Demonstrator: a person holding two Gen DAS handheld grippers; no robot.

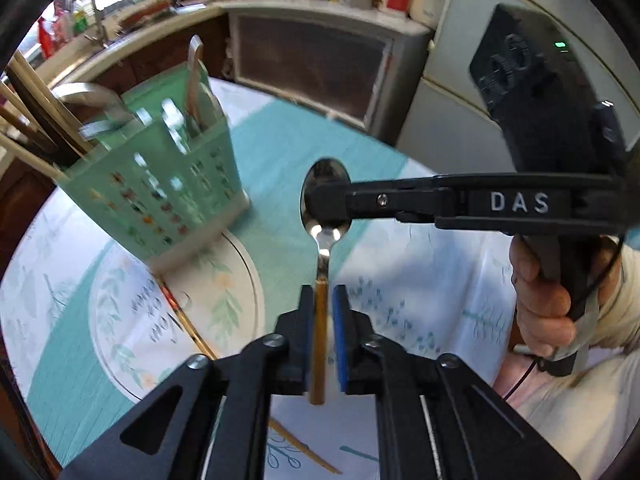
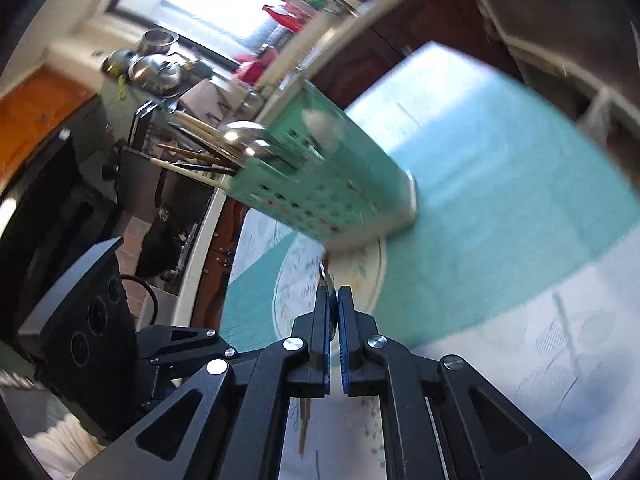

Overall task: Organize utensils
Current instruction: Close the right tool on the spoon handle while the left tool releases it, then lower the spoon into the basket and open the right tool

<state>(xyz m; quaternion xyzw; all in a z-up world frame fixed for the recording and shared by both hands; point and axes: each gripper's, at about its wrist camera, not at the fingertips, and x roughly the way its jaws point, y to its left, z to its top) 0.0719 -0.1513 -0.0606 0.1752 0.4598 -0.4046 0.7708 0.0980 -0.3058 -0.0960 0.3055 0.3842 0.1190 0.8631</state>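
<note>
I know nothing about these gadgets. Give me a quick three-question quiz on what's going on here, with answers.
1. What is the right gripper clamped on?
A a chopstick
B the bowl of the spoon
C a plate rim
2. True or false: the green caddy is empty.
3. Fill in: the spoon's golden handle sits between the pads of the ___ gripper.

Key: 1 B. 2 false, utensils stick out of it. 3 left; that is the left gripper, and a small gap shows beside the handle.
</note>
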